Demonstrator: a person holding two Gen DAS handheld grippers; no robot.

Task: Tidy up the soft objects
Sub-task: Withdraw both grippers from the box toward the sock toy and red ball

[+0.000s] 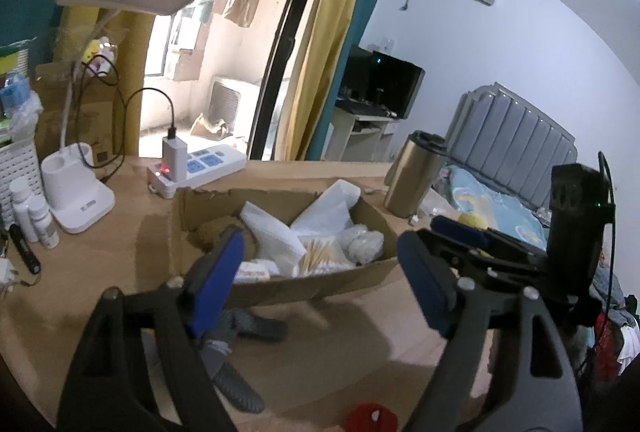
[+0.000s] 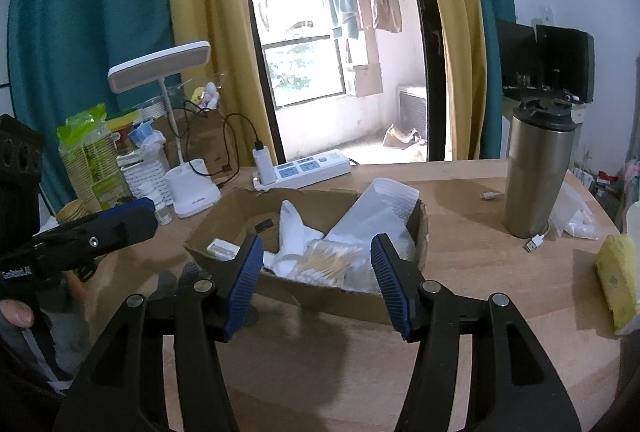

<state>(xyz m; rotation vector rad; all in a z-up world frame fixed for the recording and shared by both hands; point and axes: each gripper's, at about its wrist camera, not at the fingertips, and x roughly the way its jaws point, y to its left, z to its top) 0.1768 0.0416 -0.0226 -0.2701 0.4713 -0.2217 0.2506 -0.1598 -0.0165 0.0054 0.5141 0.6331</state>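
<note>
While both grippers are held above the wooden table, nothing is seen between either pair of blue pads. At nine o'clock in the right wrist view, the left gripper is seen from the side, held in a hand; its jaws stand apart and empty. Beneath it, at seven o'clock in its own view, grey socks are laid on the table, just before the cardboard box. At the centre, the box is filled with white soft packing and a bag of cotton swabs. Toward six o'clock the right gripper is spread open. At three o'clock a steel tumbler is stood upright, and a yellow cloth is laid near the table edge.
</note>
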